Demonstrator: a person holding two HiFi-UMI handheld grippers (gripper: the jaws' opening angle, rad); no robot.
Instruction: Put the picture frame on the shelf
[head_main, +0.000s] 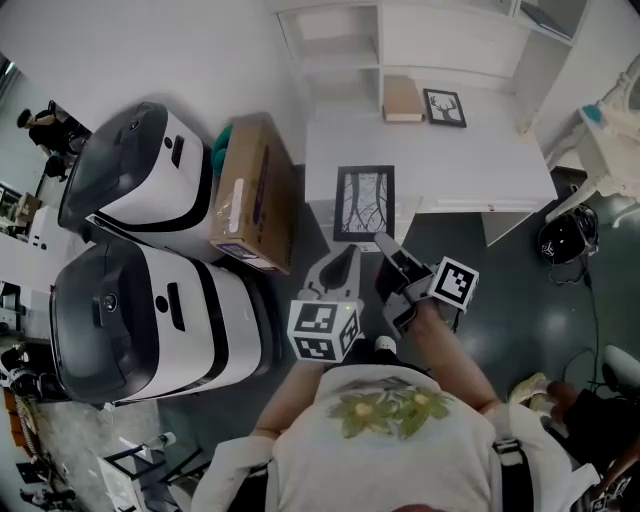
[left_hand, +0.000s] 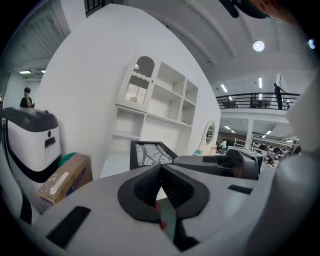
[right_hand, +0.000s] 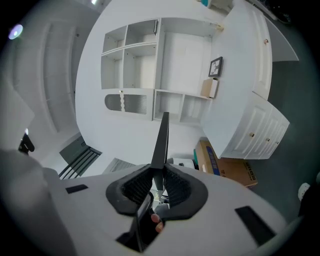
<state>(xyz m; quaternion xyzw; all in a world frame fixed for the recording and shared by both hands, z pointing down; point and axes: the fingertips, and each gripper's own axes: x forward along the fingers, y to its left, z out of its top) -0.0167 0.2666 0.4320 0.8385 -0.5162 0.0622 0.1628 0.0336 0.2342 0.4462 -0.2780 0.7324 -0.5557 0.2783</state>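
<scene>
A black picture frame (head_main: 363, 203) with a branch print hangs over the front edge of the white cabinet top (head_main: 480, 165). My right gripper (head_main: 386, 244) is shut on its near lower edge. In the right gripper view the frame (right_hand: 162, 137) runs edge-on up from between the pads (right_hand: 145, 184). My left gripper (head_main: 344, 260) sits just left of it, shut with nothing in it. In the left gripper view the frame (left_hand: 150, 153) lies beyond the closed tips (left_hand: 161, 171). The white shelf unit (head_main: 420, 45) stands behind the cabinet.
A small deer picture (head_main: 444, 107) and a tan book (head_main: 402, 98) stand on the cabinet top against the shelf. A cardboard box (head_main: 255, 195) and two large white machines (head_main: 150, 175) (head_main: 150, 320) fill the left. A dark helmet (head_main: 562, 240) lies on the floor at right.
</scene>
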